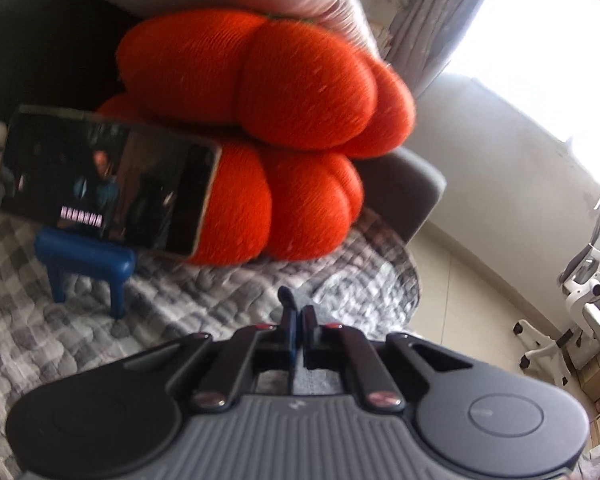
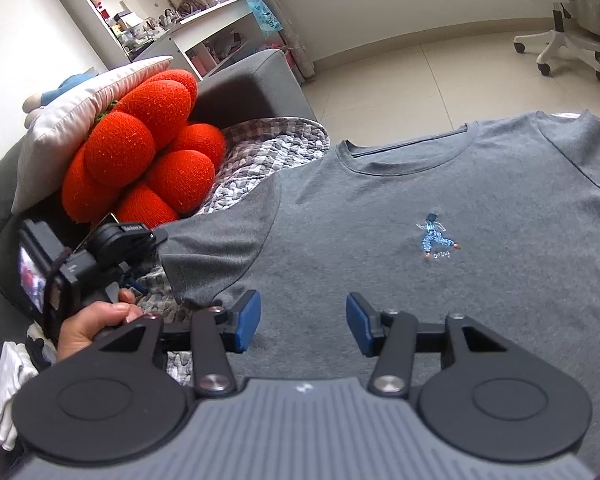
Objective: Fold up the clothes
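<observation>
While the grey cotton T-shirt (image 2: 440, 216) lies flat across the right of the right wrist view, its collar toward the top, bare tile floor (image 2: 400, 80) lies beyond. An orange knitted flower cushion (image 2: 148, 152) crowds the upper left. Right gripper (image 2: 302, 320) hovers spread, empty. Left gripper (image 1: 298, 320) is clenched on grey cloth, seemingly the sleeve.

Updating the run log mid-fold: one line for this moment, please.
left gripper: jaws shut on sleeve | right gripper: jaws open, above grey t-shirt | t-shirt: spread flat, unfolded
</observation>
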`<control>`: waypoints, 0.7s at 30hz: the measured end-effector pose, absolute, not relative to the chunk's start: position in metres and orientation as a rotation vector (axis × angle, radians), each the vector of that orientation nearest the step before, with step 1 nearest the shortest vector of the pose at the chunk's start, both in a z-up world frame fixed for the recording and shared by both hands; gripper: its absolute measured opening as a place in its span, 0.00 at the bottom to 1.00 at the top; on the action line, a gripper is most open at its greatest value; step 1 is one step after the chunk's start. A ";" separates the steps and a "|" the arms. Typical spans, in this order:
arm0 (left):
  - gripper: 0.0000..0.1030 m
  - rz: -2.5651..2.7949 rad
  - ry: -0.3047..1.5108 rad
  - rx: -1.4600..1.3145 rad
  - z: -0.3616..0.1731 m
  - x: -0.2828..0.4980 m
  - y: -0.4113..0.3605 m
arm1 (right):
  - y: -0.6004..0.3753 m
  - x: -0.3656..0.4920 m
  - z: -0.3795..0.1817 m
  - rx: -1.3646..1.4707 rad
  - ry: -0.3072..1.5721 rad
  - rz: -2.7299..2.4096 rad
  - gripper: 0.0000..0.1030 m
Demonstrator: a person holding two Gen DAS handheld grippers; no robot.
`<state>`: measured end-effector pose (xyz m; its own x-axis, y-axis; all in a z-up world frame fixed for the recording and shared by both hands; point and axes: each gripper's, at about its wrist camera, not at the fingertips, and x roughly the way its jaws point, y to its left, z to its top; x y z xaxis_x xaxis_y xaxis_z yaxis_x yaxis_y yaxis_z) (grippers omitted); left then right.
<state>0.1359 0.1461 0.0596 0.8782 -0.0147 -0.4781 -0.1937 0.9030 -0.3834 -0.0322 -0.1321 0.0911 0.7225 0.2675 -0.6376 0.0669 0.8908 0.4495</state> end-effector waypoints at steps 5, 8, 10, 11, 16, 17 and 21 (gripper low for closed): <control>0.02 0.053 0.480 -0.403 0.078 0.134 0.125 | -0.139 -0.032 0.090 0.497 0.765 0.116 0.51; 0.02 0.014 0.471 -0.388 0.086 0.133 0.111 | -0.144 -0.032 0.090 0.523 0.764 0.113 0.51; 0.02 -0.012 0.475 -0.380 0.089 0.133 0.101 | -0.147 -0.033 0.089 0.534 0.763 0.112 0.51; 0.02 -0.022 0.479 -0.384 0.089 0.133 0.098 | -0.148 -0.033 0.090 0.537 0.762 0.111 0.51; 0.02 -0.078 0.497 -0.413 0.089 0.126 0.079 | -0.158 -0.035 0.091 0.558 0.752 0.097 0.51; 0.02 -0.079 0.498 -0.404 0.089 0.123 0.075 | -0.160 -0.035 0.090 0.563 0.751 0.093 0.51; 0.02 -0.095 0.518 -0.467 0.085 0.119 0.073 | -0.168 -0.037 0.089 0.574 0.750 0.078 0.51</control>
